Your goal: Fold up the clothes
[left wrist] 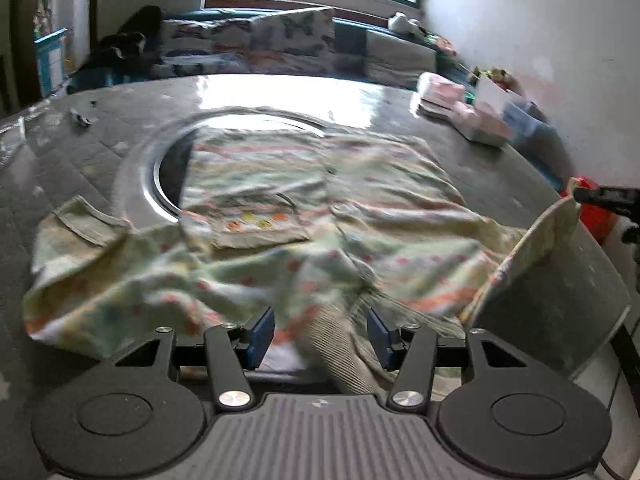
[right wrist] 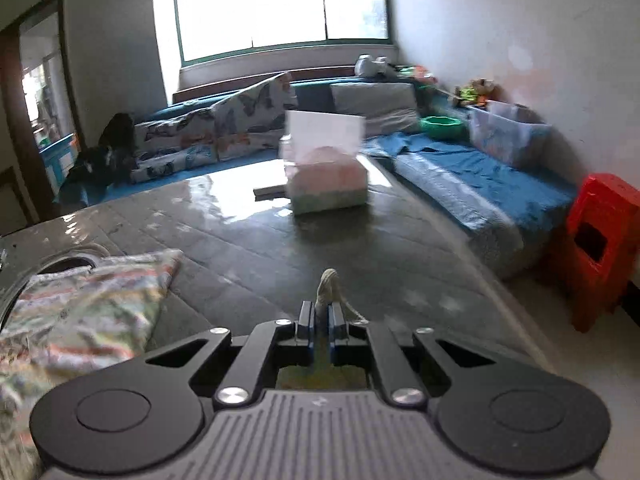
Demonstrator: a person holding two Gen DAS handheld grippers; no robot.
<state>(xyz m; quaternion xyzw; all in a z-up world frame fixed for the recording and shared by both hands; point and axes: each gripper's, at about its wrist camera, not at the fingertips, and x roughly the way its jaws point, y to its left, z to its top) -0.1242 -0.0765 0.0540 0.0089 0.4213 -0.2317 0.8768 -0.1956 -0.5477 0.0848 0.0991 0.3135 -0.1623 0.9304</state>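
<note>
Pale green printed cloth, a small garment (left wrist: 256, 216) with orange and pink marks, lies rumpled across the dark grey counter (left wrist: 80, 152), partly covering the round metal-rimmed opening (left wrist: 160, 184) set into the counter top. Seen from that opening, the left tongs (left wrist: 320, 334) hover at the near edge of the garment, their blue pads standing about half spread, with a ribbed cuff of the garment between them but not pressed by either pad. The right tongs (right wrist: 321, 322) sit off to the right of the opening, pressed together and pinching a bunched corner of the garment, which pokes up just past the pads; in the left wrist view that corner is lifted off the counter in a raised flap. Beyond the opening, toward the far right of the counter, stands a pink and white box (right wrist: 328, 188).
</note>
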